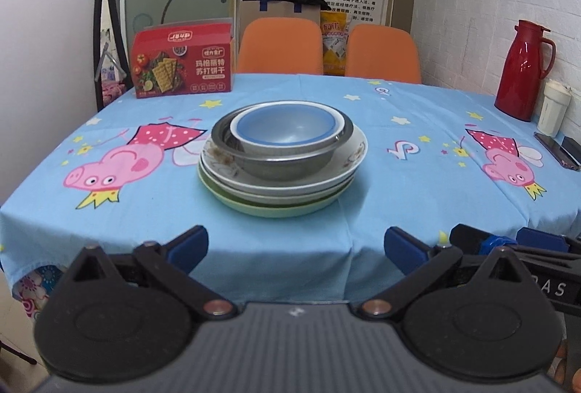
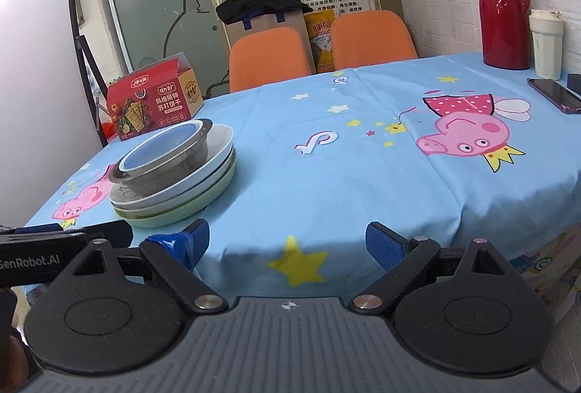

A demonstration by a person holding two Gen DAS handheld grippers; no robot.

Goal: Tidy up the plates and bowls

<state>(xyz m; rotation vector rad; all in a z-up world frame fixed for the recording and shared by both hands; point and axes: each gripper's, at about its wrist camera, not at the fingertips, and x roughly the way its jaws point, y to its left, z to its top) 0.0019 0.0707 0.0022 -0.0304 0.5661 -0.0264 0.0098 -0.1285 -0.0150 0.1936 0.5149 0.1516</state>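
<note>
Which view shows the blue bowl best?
The left wrist view: the blue bowl sits centred and its inside is open to see. The right wrist view shows it off to the left, tilted and blurred, mostly just the rim.

There are two bowls: a blue bowl (image 1: 287, 126) sits inside a metal bowl (image 1: 281, 153). Under them are three plates (image 1: 283, 191). Behind the counter (image 1: 399, 175) stand two orange chairs (image 1: 279, 44). There is one red box (image 1: 183, 66), one red jug (image 1: 521, 70), one white cup (image 1: 553, 108) and one phone (image 1: 555, 150).

Home dining corner — cartoon tablecloth (image 1: 399, 168), thermos (image 1: 523, 70)
</note>
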